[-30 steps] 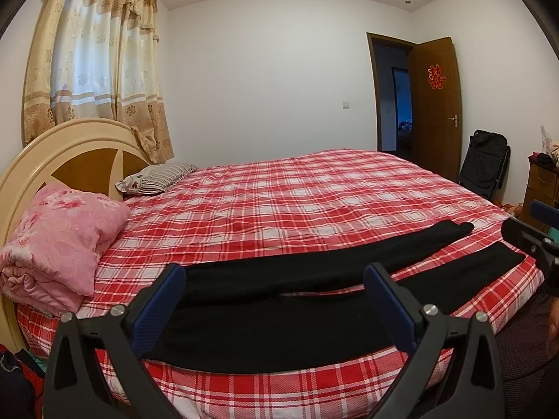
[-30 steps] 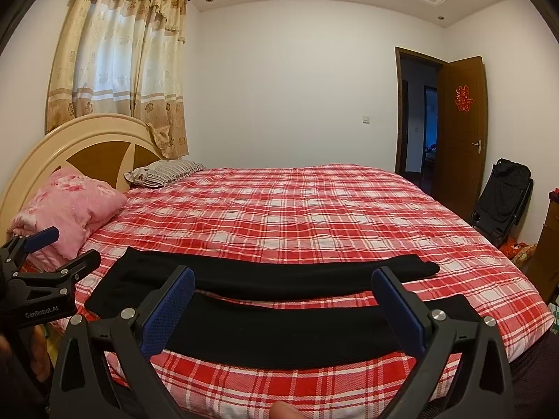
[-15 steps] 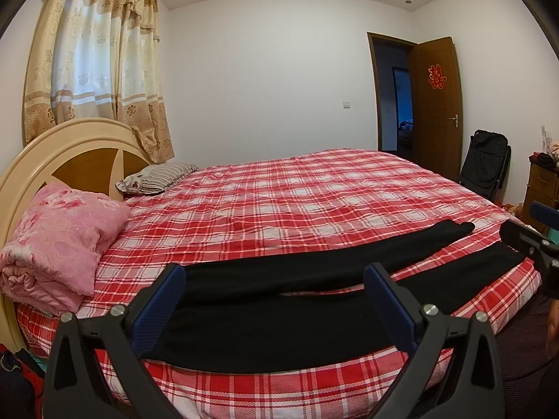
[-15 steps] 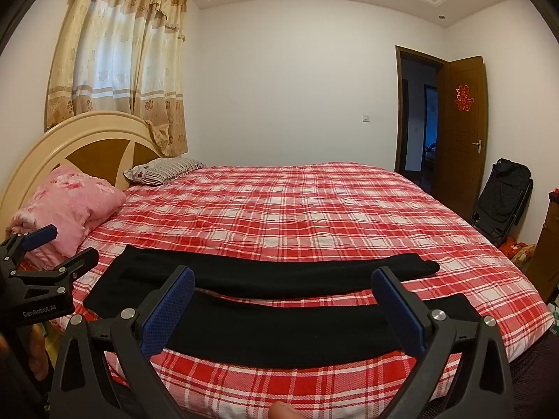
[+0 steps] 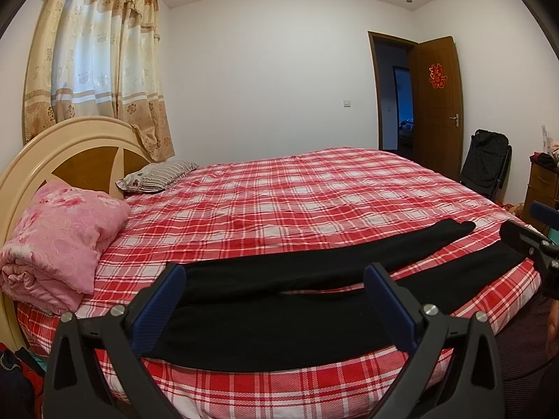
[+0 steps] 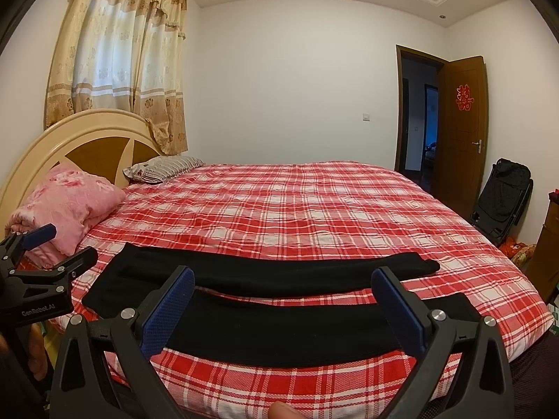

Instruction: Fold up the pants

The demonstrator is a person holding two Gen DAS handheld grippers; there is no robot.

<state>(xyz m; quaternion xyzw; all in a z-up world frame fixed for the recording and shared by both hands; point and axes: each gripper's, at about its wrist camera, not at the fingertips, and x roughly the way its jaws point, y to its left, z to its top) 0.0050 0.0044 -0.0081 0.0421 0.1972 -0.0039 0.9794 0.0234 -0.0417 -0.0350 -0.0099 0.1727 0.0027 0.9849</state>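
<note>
Black pants point(image 5: 279, 307) point(image 6: 279, 328) lie flat along the near edge of the red plaid bed point(image 5: 297, 202) point(image 6: 297, 209), waist to the left, both legs stretched right and spread apart. My left gripper point(image 5: 274, 276) hangs open in front of the waist end, holding nothing; it also shows at the left edge of the right wrist view point(image 6: 52, 244). My right gripper point(image 6: 283, 279) is open over the middle of the near leg, clear of the cloth; it also shows at the right edge of the left wrist view point(image 5: 524, 223).
A pink folded quilt point(image 5: 59, 241) and a striped pillow point(image 5: 157, 176) lie by the round headboard point(image 5: 73, 150). A dark folded chair point(image 5: 487, 160) and a wooden cabinet point(image 5: 541, 185) stand right of the bed, near the open door point(image 5: 436, 104).
</note>
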